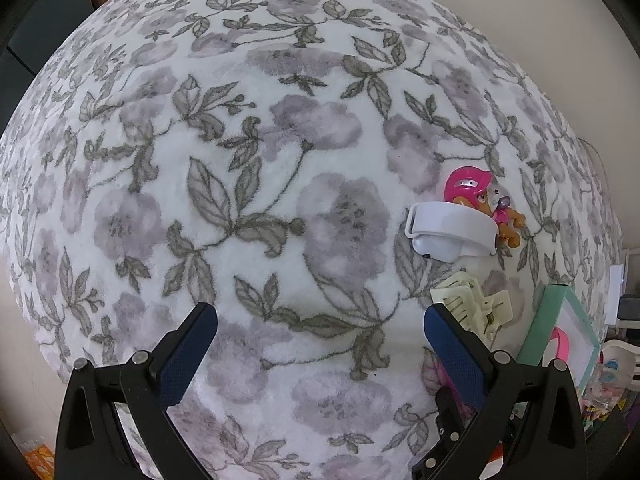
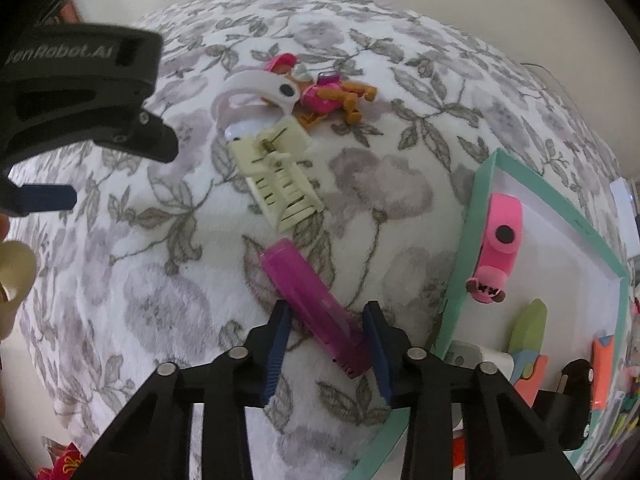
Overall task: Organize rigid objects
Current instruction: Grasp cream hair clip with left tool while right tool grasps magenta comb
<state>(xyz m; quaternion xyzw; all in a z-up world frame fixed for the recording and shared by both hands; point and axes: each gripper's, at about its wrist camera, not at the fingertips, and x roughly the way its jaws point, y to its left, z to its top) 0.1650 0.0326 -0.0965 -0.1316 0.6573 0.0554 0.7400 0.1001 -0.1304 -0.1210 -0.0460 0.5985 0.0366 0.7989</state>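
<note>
Across the whole surface I list a floral blanket (image 2: pixel 160 280); at its right edge, a teal-rimmed box (image 2: pixel 476 216) holding a pink band (image 2: pixel 505 232). Mid-blanket: cream hair claw (image 2: pixel 280 176), white band (image 2: pixel 256 84), pup figure (image 2: pixel 332 96). My right gripper (image 2: pixel 326 346) straddles the purple comb (image 2: pixel 312 304), narrow, contact uncertain. My left gripper (image 1: pixel 320 344) stands wide, empty.

Toy dog figures: one (image 2: pixel 320 92) lay on the blanket.
White straps: one (image 2: pixel 256 84).
Cream hair clips: one (image 2: pixel 280 172).
Purple combs: one (image 2: pixel 316 304).
Trays: one (image 2: pixel 472 216), teal-rimmed.
Pink straps: one (image 2: pixel 502 236), inside the tray.
Tools: two, left (image 1: pixel 320 332) and right (image 2: pixel 326 332).
</note>
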